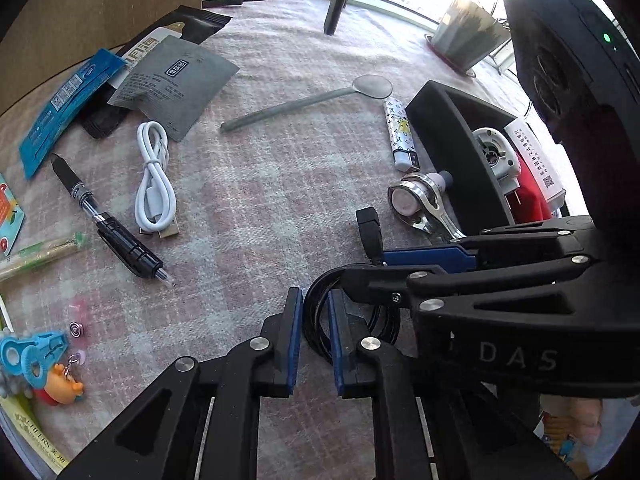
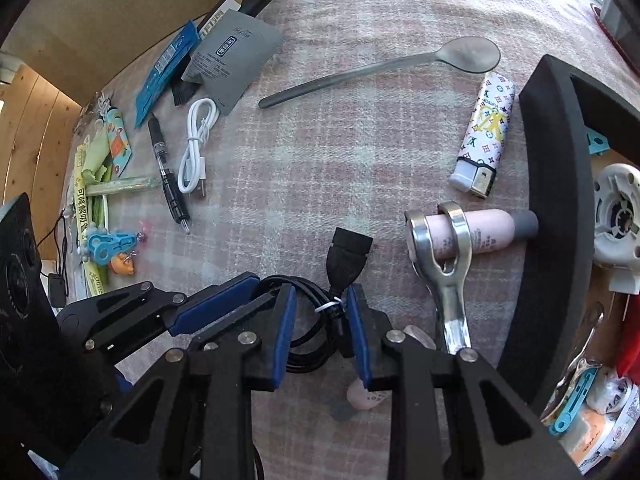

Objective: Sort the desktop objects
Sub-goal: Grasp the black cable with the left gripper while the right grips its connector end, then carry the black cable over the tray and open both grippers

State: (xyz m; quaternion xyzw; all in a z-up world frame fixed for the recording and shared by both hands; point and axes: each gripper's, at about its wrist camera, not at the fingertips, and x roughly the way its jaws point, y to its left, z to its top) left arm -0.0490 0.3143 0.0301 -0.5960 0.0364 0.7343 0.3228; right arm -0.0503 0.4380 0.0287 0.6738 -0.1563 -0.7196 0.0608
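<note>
Here, in the left wrist view, your left claw (image 1: 312, 340) at lower centre is clamped on the black coiled cable (image 1: 316, 320): light, floppy, springy. In the right wrist view, your right claw (image 2: 320, 328) straddles the same coil low in the frame, narrowed at its white tie (image 2: 330, 305), the firmest hold; whether its pads press I cannot tell.

free: bare cloth (image 2: 320, 168) mid-table | blocked right: black bin (image 2: 560, 208), lighter (image 2: 486, 128), bottle (image 2: 472, 228) | blocked left: pen (image 2: 168, 172), white cable (image 2: 194, 152)
</note>
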